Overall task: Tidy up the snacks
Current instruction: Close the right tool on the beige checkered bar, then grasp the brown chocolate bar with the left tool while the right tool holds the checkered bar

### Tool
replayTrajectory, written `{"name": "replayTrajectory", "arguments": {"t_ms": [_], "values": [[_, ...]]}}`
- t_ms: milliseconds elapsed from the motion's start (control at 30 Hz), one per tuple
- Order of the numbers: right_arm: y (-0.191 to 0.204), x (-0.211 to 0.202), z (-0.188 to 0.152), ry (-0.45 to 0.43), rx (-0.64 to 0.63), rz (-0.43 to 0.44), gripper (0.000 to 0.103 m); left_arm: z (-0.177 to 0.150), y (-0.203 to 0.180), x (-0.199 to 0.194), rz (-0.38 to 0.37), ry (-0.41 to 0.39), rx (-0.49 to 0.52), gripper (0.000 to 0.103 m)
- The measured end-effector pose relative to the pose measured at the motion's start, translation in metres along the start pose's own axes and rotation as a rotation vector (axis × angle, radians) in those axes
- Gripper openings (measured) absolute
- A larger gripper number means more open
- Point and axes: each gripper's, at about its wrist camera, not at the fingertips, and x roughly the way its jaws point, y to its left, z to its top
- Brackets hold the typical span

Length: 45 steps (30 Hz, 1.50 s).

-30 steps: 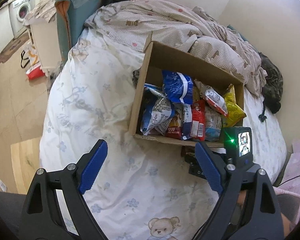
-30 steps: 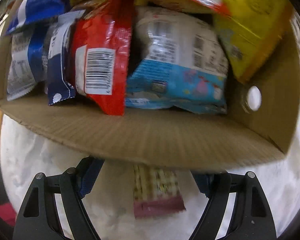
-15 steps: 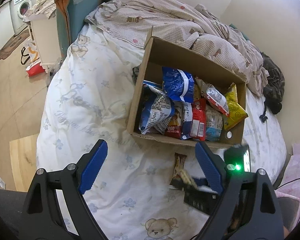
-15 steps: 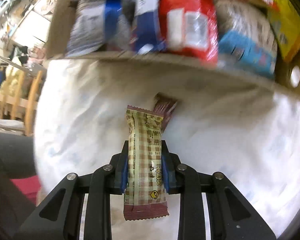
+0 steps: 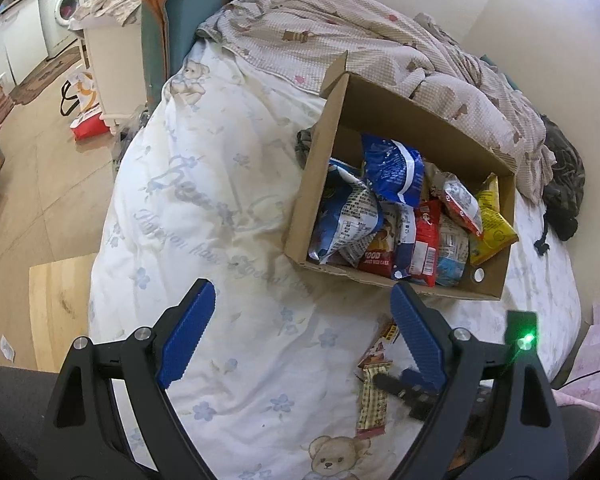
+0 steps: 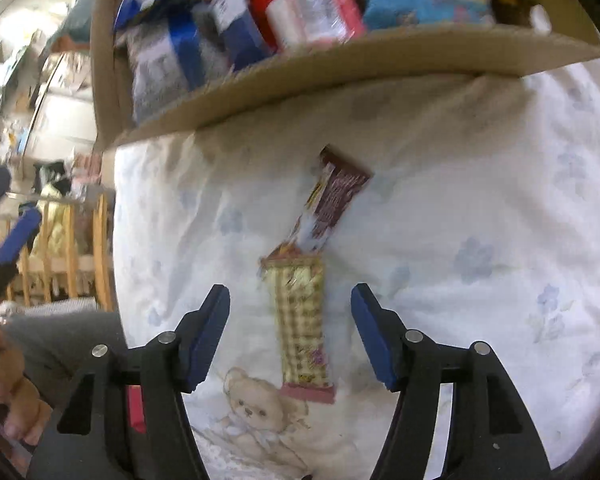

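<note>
- Checked snack bar (image 6: 300, 324) lies flat on the bed quilt (image 6: 460, 208), straight ahead between the right gripper's (image 6: 290, 336) spread blue fingers, touched by neither.
- Its far end meets a brown bar (image 6: 332, 200), which angles away toward the cardboard box (image 6: 340, 68) further ahead, packed with snack bags.
- Looks like the laying-out step: bars being lined up on the quilt outside the box.
- Next move likely calls for reaching into the box for another packet.
- Right gripper hovers low, pointing boxward; left gripper (image 5: 300, 332) held high and left, wide open, empty.
</note>
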Motion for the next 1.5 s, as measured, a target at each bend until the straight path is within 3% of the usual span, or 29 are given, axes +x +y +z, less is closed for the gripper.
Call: {"name": "replayTrajectory", "arguments": {"t_ms": [67,167,267,333,400,600,867,1033,1100,1167,1267,1433,1500], "values": [[-0.006,-0.004,0.001,-0.030,0.024,-0.020,0.066,-0.001,-0.001,0.002,0.000,0.010,0.000,0.087],[-0.013,0.008,0.001,0.044,0.041,-0.014,0.065,-0.004,-0.004,0.009,0.007,0.034,0.013,0.087],[0.000,0.021,-0.004,0.079,-0.035,-0.072,0.061,-0.007,-0.011,0.015,0.005,0.054,0.033,0.087],[0.014,0.025,-0.009,0.068,-0.124,-0.171,0.042,-0.009,-0.018,0.018,0.006,0.064,0.060,0.087],[0.018,0.025,-0.010,0.060,-0.150,-0.207,0.028,-0.012,-0.024,0.022,0.012,0.073,0.089,0.087],[0.014,-0.010,-0.005,0.010,-0.078,-0.136,0.027,-0.023,-0.040,0.035,0.013,0.122,0.161,0.087],[-0.028,-0.102,-0.011,-0.222,0.073,-0.075,0.027,-0.054,-0.085,0.076,0.035,0.228,0.364,0.087],[-0.052,-0.118,-0.011,-0.270,0.169,-0.035,0.027,-0.066,-0.113,0.103,0.000,0.284,0.454,0.086],[-0.061,-0.123,-0.009,-0.281,0.196,-0.027,0.027,-0.070,-0.121,0.115,-0.004,0.300,0.472,0.082],[-0.063,-0.124,-0.011,-0.286,0.203,-0.019,0.027,-0.074,-0.128,0.127,-0.006,0.328,0.491,0.067],[-0.065,-0.123,-0.005,-0.292,0.201,-0.013,0.027,-0.082,-0.134,0.140,-0.010,0.352,0.520,0.055],[-0.063,-0.120,-0.005,-0.287,0.202,-0.003,0.027,-0.091,-0.138,0.144,0.018,0.345,0.581,0.020],[-0.063,-0.120,-0.005,-0.288,0.198,0.002,0.027,-0.089,-0.137,0.139,0.021,0.316,0.585,0.015]]}}
